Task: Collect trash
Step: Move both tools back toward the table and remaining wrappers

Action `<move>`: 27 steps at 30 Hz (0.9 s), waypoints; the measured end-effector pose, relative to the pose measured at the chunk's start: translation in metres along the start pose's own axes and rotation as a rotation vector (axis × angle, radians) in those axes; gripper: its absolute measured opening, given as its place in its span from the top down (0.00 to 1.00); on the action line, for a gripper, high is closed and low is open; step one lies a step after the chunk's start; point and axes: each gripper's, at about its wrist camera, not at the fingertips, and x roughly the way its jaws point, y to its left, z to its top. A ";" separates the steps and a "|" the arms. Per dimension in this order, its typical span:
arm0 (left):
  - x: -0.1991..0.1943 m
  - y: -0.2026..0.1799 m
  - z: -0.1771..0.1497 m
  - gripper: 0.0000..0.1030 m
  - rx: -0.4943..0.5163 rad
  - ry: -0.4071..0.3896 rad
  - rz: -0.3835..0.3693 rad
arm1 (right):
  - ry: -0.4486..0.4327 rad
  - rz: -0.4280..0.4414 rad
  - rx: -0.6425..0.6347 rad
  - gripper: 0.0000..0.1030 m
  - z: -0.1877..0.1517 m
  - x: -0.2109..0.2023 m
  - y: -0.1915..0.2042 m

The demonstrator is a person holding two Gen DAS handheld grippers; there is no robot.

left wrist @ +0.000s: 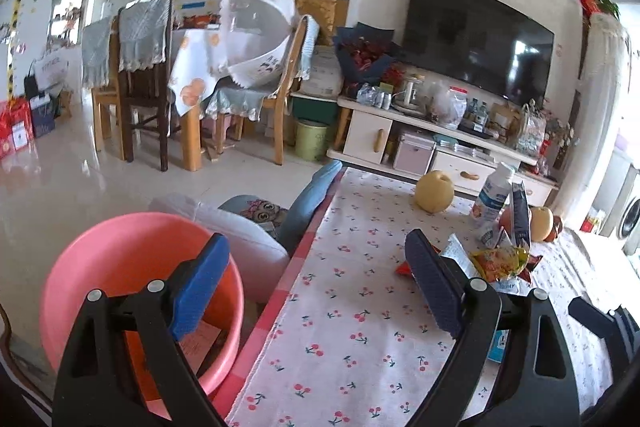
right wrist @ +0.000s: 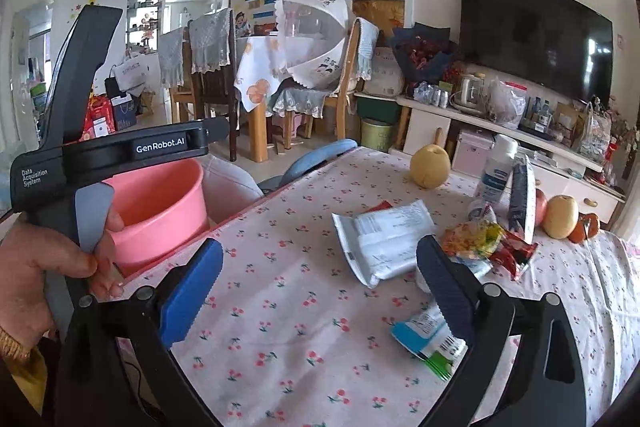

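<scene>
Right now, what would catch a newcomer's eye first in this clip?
The pink bucket beside the table's left edge stands out. On the cherry-print tablecloth lie crumpled snack wrappers and a white pouch, with a yellow pear behind. Both tools, left and right, are open and empty.

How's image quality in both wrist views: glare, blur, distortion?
Left wrist: strong fisheye bend, dark corners, window glare on the floor, blown-out right edge. Right wrist: same bend; wrappers on the table sharp, TV reflecting faintly.
</scene>
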 end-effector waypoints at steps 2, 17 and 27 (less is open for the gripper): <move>0.004 -0.009 -0.001 0.12 0.029 0.010 0.016 | 0.006 0.002 0.011 0.06 -0.002 -0.002 -0.008; 0.016 -0.076 -0.014 0.12 0.163 0.051 -0.037 | 0.034 -0.067 0.134 0.06 -0.017 -0.026 -0.073; 0.028 -0.113 -0.029 0.12 0.219 0.130 -0.115 | 0.041 -0.171 0.248 0.06 -0.019 -0.043 -0.133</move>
